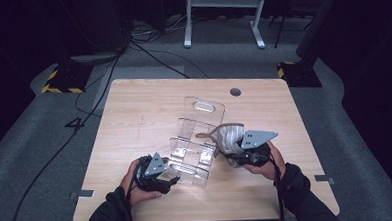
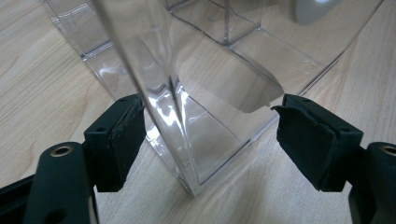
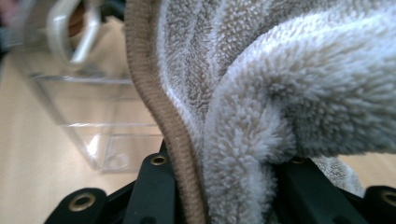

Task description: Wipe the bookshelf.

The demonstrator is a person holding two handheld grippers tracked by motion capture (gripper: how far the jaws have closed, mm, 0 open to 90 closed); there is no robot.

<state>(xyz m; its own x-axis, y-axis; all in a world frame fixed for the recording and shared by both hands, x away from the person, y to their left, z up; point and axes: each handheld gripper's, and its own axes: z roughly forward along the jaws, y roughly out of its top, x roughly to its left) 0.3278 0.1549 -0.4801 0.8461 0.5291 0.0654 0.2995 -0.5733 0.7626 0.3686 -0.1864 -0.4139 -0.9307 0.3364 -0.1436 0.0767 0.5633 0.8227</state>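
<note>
Your left gripper (image 1: pixel 173 180) sits at the near corner of the clear stepped acrylic organiser (image 1: pixel 195 140), jaws apart, straddling that corner, pads not pressing. Your right gripper (image 1: pixel 234 159), at the organiser's right side, is clamped on the fluffy grey striped towel with tan edging (image 1: pixel 228 137). Towel is still off the table, beside the organiser; wiping or placing looks barely begun.
</note>
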